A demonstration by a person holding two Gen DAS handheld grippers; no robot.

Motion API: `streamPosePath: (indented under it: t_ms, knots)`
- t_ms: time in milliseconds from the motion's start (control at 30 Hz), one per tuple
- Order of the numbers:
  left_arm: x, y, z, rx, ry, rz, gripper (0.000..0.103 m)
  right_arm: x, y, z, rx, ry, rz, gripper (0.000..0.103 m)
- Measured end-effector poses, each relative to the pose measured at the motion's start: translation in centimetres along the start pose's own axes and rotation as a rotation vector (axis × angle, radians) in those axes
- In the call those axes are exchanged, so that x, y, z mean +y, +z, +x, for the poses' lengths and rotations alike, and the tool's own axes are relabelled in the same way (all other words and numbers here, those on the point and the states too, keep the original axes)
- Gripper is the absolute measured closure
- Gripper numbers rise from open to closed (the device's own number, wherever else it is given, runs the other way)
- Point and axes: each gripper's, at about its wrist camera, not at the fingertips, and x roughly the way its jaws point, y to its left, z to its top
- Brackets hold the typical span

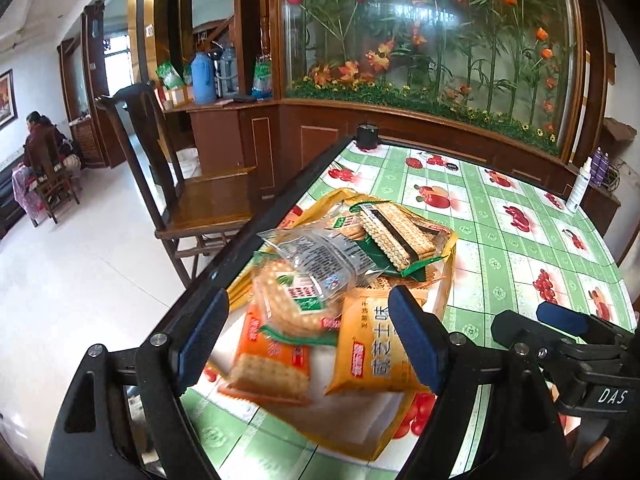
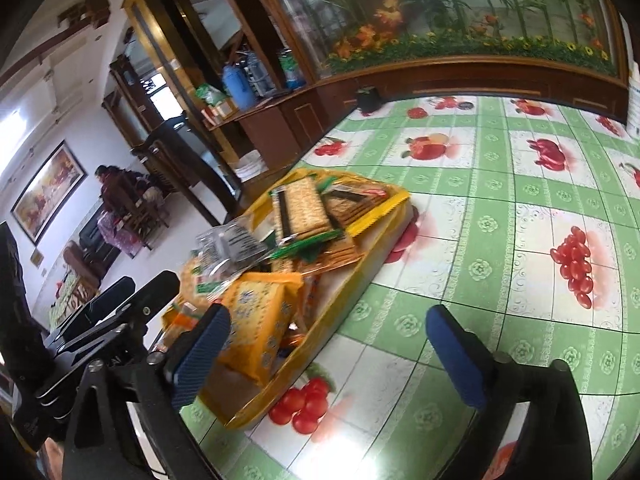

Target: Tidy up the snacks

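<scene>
Both grippers hung open and empty, the left gripper (image 1: 308, 340) over the snack tray (image 1: 450, 276) at the table's edge (image 1: 280, 200). The right gripper (image 2: 332, 354) faced bare tablecloth (image 2: 500, 200), with 1 chair (image 1: 208, 196) alongside.

wooden chair (image 1: 200, 184) beside table; blue thermos (image 1: 203, 78) behind.

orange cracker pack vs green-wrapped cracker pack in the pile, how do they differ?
Colour: the orange pack has an orange wrapper; the green pack has a green one with a dark band.
Place: the orange pack lies at the near end of the yellow bag, low in the pile; the green pack sits on top at the far end.
Shared: both show square crackers, and neither is gripped.
</scene>
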Motion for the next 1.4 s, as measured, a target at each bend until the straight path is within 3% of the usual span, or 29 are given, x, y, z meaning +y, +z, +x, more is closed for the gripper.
streamPosePath:
  t_ms: [367,933,1400]
  knots:
    - [0.4,-1.0,-4.5,-0.084,-0.022,0.027,0.018,3.2,-2.2,0.0,0.082,-0.045,-0.139,0.000]
    - [1.8,-2.6,-8.8,-0.160,-0.010,0.010,0.018,5.6,-3.9,-2.5,0.021,-0.081,-0.252,0.000]
    - [3.9,-3.1,-10.4,-0.180,0.043,-0.014,0.015,9.3,-4.0,-2.4,-0.040,-0.008,-0.423,0.000]
